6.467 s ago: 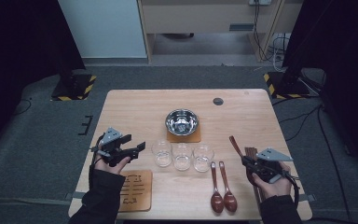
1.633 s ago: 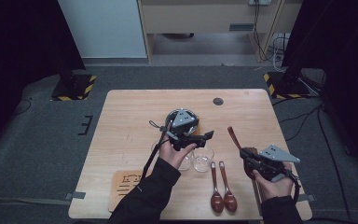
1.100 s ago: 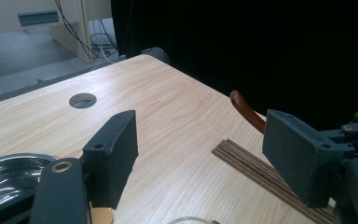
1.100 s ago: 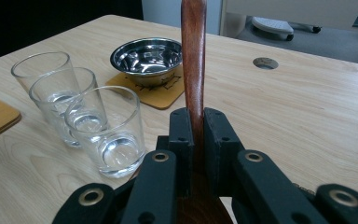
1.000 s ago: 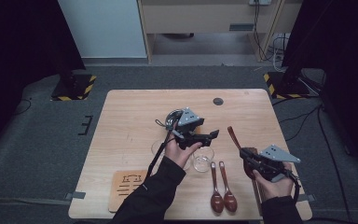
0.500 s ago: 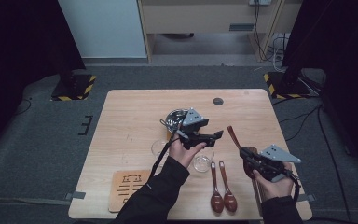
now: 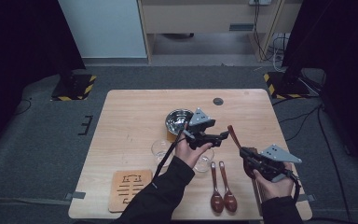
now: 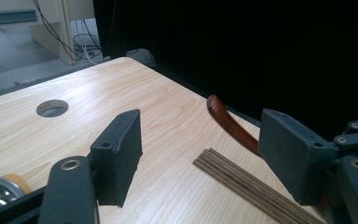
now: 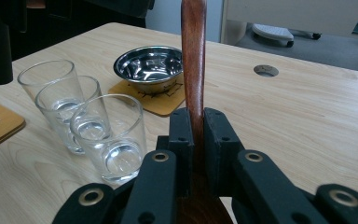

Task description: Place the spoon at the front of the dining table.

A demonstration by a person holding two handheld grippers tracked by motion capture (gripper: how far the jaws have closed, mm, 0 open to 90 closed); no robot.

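Right gripper (image 7: 243,152) clamping tight on a wooden spoon (image 9: 193,60), handle rising up and away above the table (image 7: 135,116), near the right edge. Left gripper (image 7: 223,135) hovering close by with jaws apart and just closing a little, spoon handle tip (image 8: 223,119) between them but not touched; chopsticks (image 8: 247,184) lying below, glasses (image 9: 107,135) and bowl (image 9: 149,65) off to the left.

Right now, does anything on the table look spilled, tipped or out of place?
Nothing spilled or tipped. The three glasses stand upright and the steel bowl sits on its coaster. The right gripper holds a wooden spoon handle-up.
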